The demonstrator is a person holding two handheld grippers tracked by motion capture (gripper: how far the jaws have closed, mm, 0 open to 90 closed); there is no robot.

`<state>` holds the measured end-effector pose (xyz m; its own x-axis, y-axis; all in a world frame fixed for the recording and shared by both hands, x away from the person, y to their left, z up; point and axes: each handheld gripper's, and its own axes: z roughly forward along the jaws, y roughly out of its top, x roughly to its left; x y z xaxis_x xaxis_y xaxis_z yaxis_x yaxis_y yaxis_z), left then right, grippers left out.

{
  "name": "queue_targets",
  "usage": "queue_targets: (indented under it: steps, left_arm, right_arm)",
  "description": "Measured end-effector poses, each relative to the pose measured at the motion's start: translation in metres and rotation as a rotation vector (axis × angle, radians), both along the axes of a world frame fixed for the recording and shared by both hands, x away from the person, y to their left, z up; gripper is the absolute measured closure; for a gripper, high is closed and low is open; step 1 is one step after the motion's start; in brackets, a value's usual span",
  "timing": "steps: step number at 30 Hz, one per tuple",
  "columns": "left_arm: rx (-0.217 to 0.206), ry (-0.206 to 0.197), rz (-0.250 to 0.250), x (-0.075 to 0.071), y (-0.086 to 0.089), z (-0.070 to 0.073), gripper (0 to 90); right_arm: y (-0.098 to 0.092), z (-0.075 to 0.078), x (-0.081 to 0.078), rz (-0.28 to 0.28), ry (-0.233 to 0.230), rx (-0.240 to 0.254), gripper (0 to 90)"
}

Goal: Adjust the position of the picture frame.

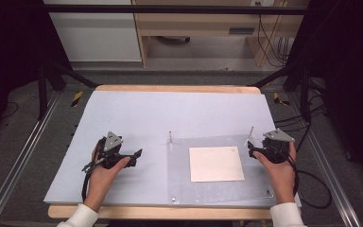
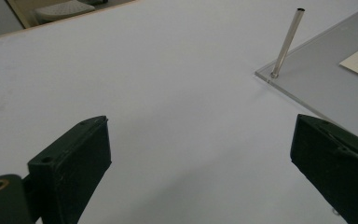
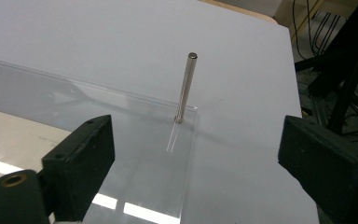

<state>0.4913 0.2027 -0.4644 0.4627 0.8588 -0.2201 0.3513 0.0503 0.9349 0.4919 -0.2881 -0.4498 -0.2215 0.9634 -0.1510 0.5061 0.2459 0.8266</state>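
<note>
Paper sheet (image 1: 216, 163), light, limp and flat on the clear plate (image 1: 179, 184) at lower centre, we judge best pinched at an edge; left gripper (image 1: 134, 156) and right gripper (image 1: 251, 147) gape empty.

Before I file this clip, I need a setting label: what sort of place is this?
Probably a lab recording bench: a black frame encloses the table, cables trail off, and a clear plate with metal pins sits ready.

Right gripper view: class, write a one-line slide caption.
Open hand-held gripper faces an upright metal pin at the clear plate's corner.
</note>
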Motion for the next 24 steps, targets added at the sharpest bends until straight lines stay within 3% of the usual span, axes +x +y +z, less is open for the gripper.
queue_targets:
  steps: [2, 4, 6, 7, 9, 12, 13, 15, 19, 24]
  left_arm:
    - [0.004, 0.017, -0.017, 0.000, -0.003, 0.001, 5.7]
    - [-0.017, 0.031, -0.040, -0.001, -0.007, 0.004, 9.2]
    - [-0.006, 0.047, -0.057, 0.000, -0.010, 0.010, 11.5]
    - [-0.008, 0.052, -0.073, 0.001, -0.013, 0.012, 12.1]
    - [-0.032, 0.053, -0.097, 0.004, -0.020, 0.018, 21.5]
    - [0.007, 0.046, -0.116, 0.010, -0.031, 0.021, 21.6]
    - [-0.003, 0.045, -0.125, 0.013, -0.036, 0.021, 24.6]
    - [0.011, 0.048, -0.142, 0.018, -0.044, 0.021, 24.9]
    - [-0.009, 0.075, -0.138, 0.032, -0.058, 0.020, 24.9]
    - [0.016, 0.055, -0.115, 0.043, -0.074, 0.013, 30.1]
  right_arm:
    - [0.000, 0.001, -0.001, 0.007, 0.004, -0.010, 18.1]
    - [0.001, 0.002, -0.002, 0.018, 0.003, -0.016, 24.2]
    - [0.002, 0.004, -0.002, 0.030, 0.010, -0.012, 30.7]
    - [0.004, 0.005, -0.003, 0.042, 0.022, -0.012, 33.7]
    - [0.005, 0.007, -0.002, 0.089, 0.060, -0.022, 37.2]
    - [0.003, 0.007, 0.000, 0.104, 0.074, -0.056, 40.9]
    - [-0.002, 0.009, 0.003, 0.116, 0.097, -0.067, 41.2]
    - [-0.005, 0.011, 0.005, 0.119, 0.096, -0.061, 41.8]
    - [-0.014, 0.013, 0.017, 0.110, 0.115, -0.053, 44.5]
    - [-0.022, 0.010, 0.030, 0.149, 0.144, -0.038, 46.9]
